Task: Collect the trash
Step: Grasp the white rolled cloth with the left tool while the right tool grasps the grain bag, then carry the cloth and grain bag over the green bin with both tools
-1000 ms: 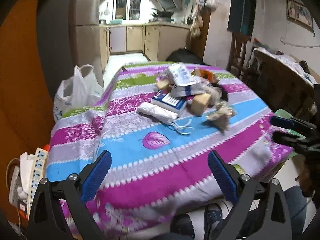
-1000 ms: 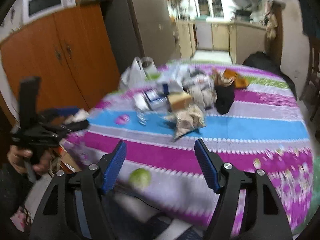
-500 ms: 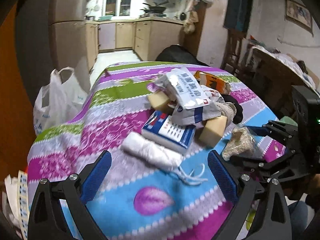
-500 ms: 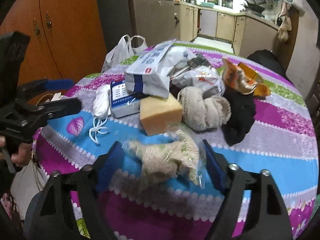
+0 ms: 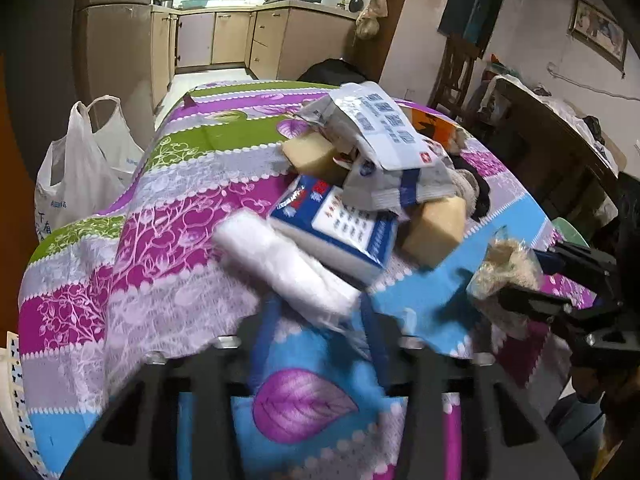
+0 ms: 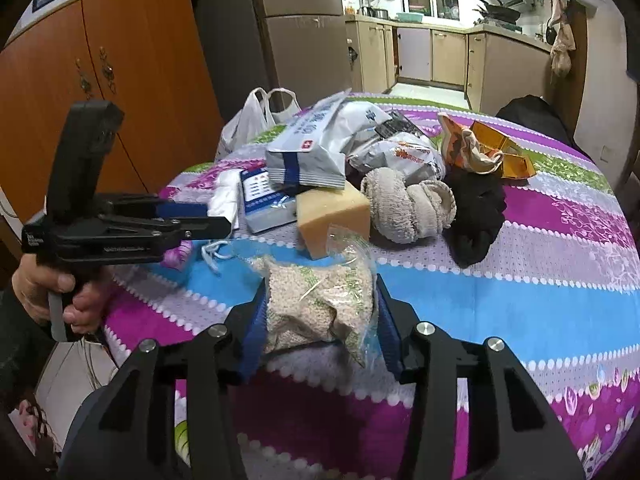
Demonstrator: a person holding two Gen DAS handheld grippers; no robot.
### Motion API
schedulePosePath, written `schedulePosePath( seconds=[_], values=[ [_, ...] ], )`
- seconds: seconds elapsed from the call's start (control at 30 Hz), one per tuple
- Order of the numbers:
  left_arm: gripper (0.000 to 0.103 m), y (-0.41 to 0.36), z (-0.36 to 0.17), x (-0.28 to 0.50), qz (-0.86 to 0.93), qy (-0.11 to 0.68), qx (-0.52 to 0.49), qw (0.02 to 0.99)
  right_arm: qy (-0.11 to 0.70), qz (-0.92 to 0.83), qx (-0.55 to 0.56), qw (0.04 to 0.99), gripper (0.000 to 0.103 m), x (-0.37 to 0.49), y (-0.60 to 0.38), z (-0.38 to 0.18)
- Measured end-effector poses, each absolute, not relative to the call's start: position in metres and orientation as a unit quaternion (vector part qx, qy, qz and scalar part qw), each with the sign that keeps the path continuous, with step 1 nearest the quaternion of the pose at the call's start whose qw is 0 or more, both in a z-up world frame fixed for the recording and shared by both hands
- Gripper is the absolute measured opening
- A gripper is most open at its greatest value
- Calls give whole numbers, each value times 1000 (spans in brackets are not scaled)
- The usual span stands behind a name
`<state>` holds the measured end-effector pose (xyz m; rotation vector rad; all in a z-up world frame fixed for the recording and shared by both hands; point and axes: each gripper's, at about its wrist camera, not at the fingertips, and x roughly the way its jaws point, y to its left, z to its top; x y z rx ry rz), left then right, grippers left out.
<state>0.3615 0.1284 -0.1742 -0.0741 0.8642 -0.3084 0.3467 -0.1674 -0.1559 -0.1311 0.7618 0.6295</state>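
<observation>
A pile of trash lies on the table with the striped floral cloth [image 5: 168, 240]. My left gripper [image 5: 316, 320] is shut on the near end of a white rolled bundle with strings [image 5: 280, 264]. My right gripper [image 6: 320, 312] is shut on a clear bag of beige grains [image 6: 316, 300], which also shows in the left wrist view [image 5: 508, 264]. The pile holds a blue-and-white box [image 5: 340, 224], yellow sponges [image 6: 332, 216], a grey-white packet [image 6: 316, 148], a rolled beige cloth [image 6: 408, 204], a black cloth [image 6: 476, 212] and an orange wrapper [image 6: 484, 148].
A white plastic bag [image 5: 80, 168] stands open at the table's far left edge. An orange wooden cabinet [image 6: 120, 80] and a fridge [image 6: 304, 32] are behind it. A kitchen lies beyond. A dark chair and a second table [image 5: 560, 132] stand to the right.
Both grippers moved forward to the pile and closed: the left on the white bundle, the right on the bag of grains.
</observation>
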Motion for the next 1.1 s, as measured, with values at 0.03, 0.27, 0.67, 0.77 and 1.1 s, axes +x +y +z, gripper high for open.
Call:
schedulePosePath(
  seconds=[0.03,0.27,0.67,0.77,1.1],
  values=[
    [32,128,-174,358,-149,415,-36,897,362,301,-61,880,45,343,-168,-154],
    [27,129,-150,315,-138,372,-44,917,332,289,-31,897,45,317,-186,-136],
    [14,102,-94,256,-124,294,-19,948,288,256,-16,923,45,292,-218,-105],
    [10,96,-85,248,-112,275,-18,955,281,247,-10,928,45,286,-229,-102],
    [8,43,-41,230,-174,227,-4,958,239,209,3,948,44,271,-272,-67]
  ],
)
